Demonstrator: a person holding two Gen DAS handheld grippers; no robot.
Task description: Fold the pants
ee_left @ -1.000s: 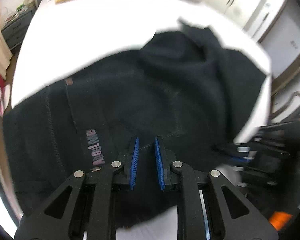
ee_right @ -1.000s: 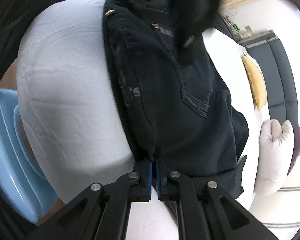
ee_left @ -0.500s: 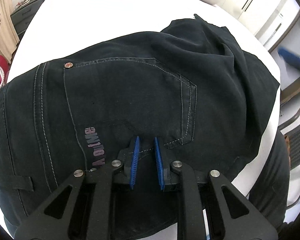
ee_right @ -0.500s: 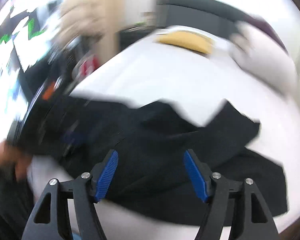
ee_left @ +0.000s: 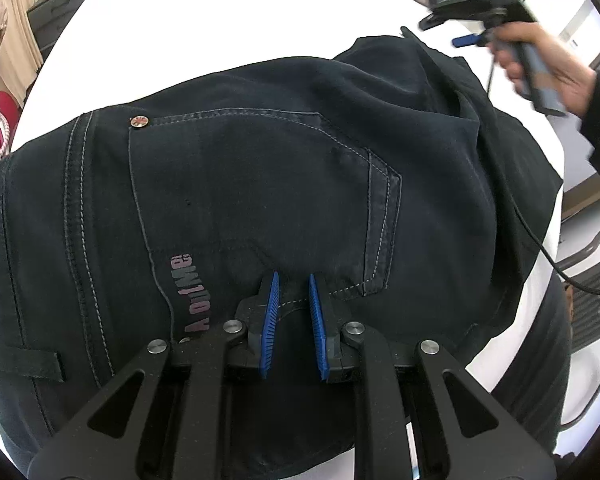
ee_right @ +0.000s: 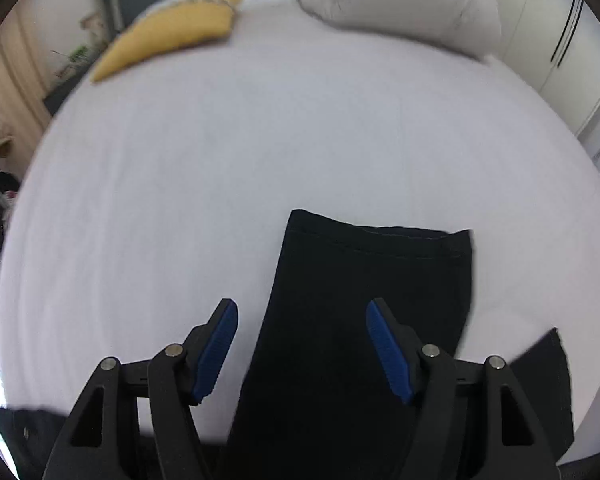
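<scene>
The black pants (ee_left: 260,184) lie spread across the near part of the white bed (ee_right: 260,140), seat and back pocket facing up, and the left gripper (ee_left: 293,280) has its blue pads drawn close, pinching a fold of cloth by the pocket's lower seam. The right gripper (ee_right: 300,336) hangs spread wide over a pant leg whose hem lies flat toward the bed's middle, nothing between its pads, while a yellow cushion (ee_right: 172,34) and a white pillow (ee_right: 400,4) sit at the far edge

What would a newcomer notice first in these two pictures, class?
Dark pants sprawl across the white bed, back pocket up, with the left gripper nearly shut on a fold near the waistband. The right gripper hangs open above a flat trouser leg; a yellow cushion lies far behind.
</scene>
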